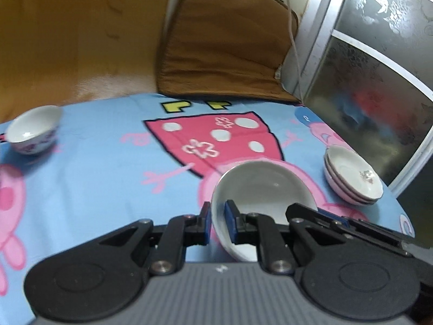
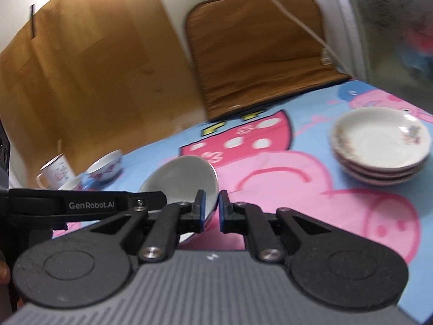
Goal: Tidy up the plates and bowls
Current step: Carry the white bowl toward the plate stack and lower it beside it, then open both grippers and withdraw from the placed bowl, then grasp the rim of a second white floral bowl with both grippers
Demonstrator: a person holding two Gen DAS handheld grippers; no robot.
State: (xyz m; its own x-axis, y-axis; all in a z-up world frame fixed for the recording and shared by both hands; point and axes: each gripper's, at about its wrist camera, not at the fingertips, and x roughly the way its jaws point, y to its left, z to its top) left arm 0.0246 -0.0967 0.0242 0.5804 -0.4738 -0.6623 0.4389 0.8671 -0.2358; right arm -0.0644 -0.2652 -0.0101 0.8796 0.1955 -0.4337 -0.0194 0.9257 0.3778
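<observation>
Holding the white bowl point(image 1: 259, 187) by its rim, the left gripper point(image 1: 217, 223) squeezes tight with one pad inside and one outside, so the bowl hangs tipped above the blue cloth point(image 1: 94, 168). The right gripper point(image 2: 210, 211) sits just beside it, nearly shut with nothing inside. The plates point(image 2: 379, 149) are piled together already. Another bowl point(image 1: 32, 130) waits far off, probably the stacking spot.
</observation>
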